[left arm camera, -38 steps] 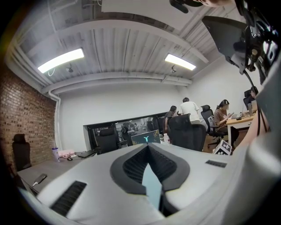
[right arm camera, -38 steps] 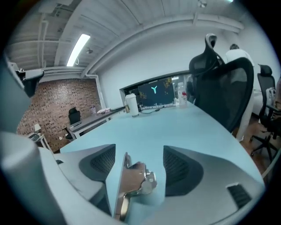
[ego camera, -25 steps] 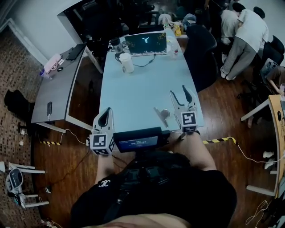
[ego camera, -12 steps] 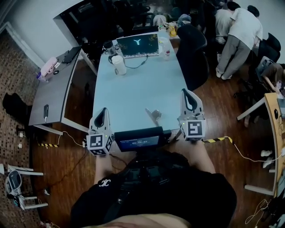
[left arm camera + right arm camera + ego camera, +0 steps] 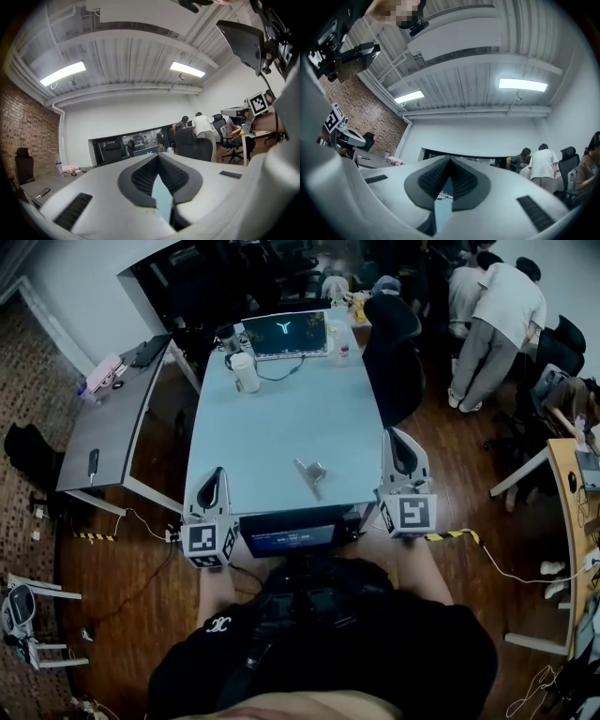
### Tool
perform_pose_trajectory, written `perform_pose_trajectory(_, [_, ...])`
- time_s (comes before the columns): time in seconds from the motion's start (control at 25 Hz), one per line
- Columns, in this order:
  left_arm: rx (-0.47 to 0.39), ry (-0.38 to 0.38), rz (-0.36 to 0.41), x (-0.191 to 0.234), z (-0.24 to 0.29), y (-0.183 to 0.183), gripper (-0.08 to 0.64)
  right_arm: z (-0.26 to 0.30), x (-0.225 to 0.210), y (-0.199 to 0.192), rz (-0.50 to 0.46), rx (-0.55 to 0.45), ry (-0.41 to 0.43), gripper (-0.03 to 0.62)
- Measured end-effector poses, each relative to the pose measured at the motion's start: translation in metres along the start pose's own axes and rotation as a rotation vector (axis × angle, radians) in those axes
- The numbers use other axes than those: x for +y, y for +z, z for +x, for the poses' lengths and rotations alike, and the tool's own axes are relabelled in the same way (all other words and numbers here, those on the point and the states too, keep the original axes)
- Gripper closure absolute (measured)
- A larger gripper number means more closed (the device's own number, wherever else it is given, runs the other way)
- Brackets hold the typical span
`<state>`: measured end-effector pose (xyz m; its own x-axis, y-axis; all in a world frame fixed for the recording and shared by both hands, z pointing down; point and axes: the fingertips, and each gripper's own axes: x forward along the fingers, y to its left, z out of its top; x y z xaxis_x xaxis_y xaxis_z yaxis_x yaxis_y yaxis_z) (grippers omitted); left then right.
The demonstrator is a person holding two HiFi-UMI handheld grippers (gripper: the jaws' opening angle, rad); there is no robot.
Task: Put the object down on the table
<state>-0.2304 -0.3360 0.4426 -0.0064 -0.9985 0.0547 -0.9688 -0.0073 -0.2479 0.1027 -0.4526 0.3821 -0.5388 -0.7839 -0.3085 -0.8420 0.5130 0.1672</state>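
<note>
Left tool point(image 5: 214, 479) and right tool point(image 5: 401, 442) are both clenched on nothing, their dark ribbed jaws meeting. They sit at the near corners of the counter point(image 5: 281, 418), probably parked clear. A small shiny metallic object point(image 5: 309, 471) lies free on the smooth pale counter between them, so placement looks done. Farther off: white cup point(image 5: 247, 372), open laptop point(image 5: 284, 334).

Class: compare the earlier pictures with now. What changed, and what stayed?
The right gripper shut its open jaws and drew back, empty, from the metal object to the near right corner of the table. The object still lies on it; the left gripper stayed shut at the near edge.
</note>
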Motion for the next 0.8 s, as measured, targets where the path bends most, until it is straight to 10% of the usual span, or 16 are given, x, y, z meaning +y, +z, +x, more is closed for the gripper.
perform_pose_trajectory(0.8, [0.013, -0.114, -0.013, -0.008, -0.326, -0.042, 0.555, -0.285, 0.218, 0.105, 0.017, 0.009, 0.071, 0.604])
